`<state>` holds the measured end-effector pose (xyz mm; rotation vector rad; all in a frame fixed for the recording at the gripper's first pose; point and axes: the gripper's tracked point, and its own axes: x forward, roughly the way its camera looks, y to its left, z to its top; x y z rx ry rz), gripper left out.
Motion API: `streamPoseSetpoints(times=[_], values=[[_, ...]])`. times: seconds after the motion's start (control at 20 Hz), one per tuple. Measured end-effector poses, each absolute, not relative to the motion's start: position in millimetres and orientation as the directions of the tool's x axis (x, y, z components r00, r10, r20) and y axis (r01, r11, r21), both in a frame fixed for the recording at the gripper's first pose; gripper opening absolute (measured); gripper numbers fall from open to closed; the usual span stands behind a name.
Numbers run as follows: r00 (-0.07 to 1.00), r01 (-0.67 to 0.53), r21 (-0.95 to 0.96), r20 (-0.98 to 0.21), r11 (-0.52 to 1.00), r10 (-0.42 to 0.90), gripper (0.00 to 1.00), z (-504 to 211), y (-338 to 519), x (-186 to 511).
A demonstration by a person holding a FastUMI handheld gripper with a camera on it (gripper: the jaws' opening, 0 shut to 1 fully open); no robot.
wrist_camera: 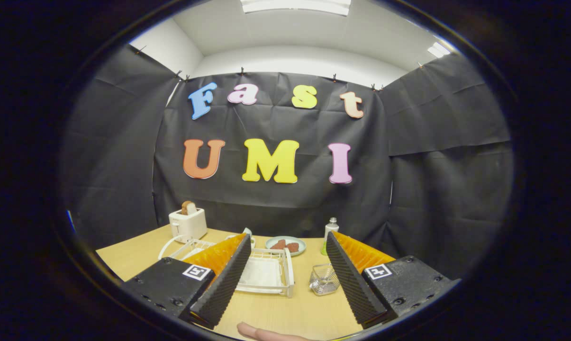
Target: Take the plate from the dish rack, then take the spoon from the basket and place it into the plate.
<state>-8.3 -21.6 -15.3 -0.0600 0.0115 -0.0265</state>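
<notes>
Jaws of the gripper [285,265] spread wide above the dish rack [266,274].

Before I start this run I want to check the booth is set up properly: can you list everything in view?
table: one, light wood, under everything.
toaster: one, white, far left of the table, with a brown slice of toast standing in its slot.
dish rack: one, white, between the fingers and beyond them; what it holds is partly hidden by the left finger.
plate: one, pale green, behind the rack, holding reddish-brown food.
bottle: one, white with a green base, right of that plate.
basket: one, small wire mesh, right of the rack; contents too small to tell.
fingertip: one, a person's, nearest on the table.
gripper: one, fingers wide apart, holding nothing.
</notes>
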Motion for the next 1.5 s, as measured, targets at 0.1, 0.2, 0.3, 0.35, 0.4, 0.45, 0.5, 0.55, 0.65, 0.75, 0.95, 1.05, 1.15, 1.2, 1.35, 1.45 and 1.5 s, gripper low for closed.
streamPoseSetpoints(times=[0.1,0.2,0.3,0.35,0.4,0.45,0.5,0.55,0.65,0.75,0.95,1.05,1.15,1.2,1.35,1.45,1.5], values=[[0.999,0.029,-0.055,-0.026,0.998,-0.030,1.00,-19,-24,-2],[0.999,0.017,-0.045,-0.044,0.999,-0.019,1.00,-23,-20,4],[0.998,0.005,-0.038,-0.064,0.999,-0.008,1.00,-25,-21,11],[0.997,0.005,-0.037,-0.070,0.999,-0.007,1.00,-26,-23,14],[0.997,0.003,-0.037,-0.073,0.999,-0.006,1.00,-24,-24,17],[0.997,-0.003,-0.039,-0.078,0.999,0.000,1.00,-24,-23,22],[0.996,-0.010,-0.040,-0.086,0.999,0.006,1.00,-22,-22,26],[0.995,-0.024,-0.037,-0.095,0.999,0.020,1.00,-20,-19,30],[0.989,-0.052,-0.042,-0.138,0.998,0.046,1.00,-17,-16,38],[0.981,-0.078,-0.035,-0.180,0.996,0.070,1.00,-6,-12,50],[0.961,-0.102,-0.062,-0.266,0.993,0.082,1.00,25,-3,81],[0.947,-0.115,-0.080,-0.308,0.990,0.085,1.00,40,11,101],[0.923,-0.119,-0.100,-0.379,0.988,0.073,1.00,45,21,123],[0.900,-0.125,-0.101,-0.430,0.987,0.070,1.00,44,29,134],[0.820,-0.161,-0.057,-0.563,0.985,0.102,1.00,32,57,161],[0.775,-0.136,-0.030,-0.626,0.990,0.088,1.00,23,65,185],[0.755,-0.123,-0.032,-0.651,0.992,0.073,1.00,17,67,195]])
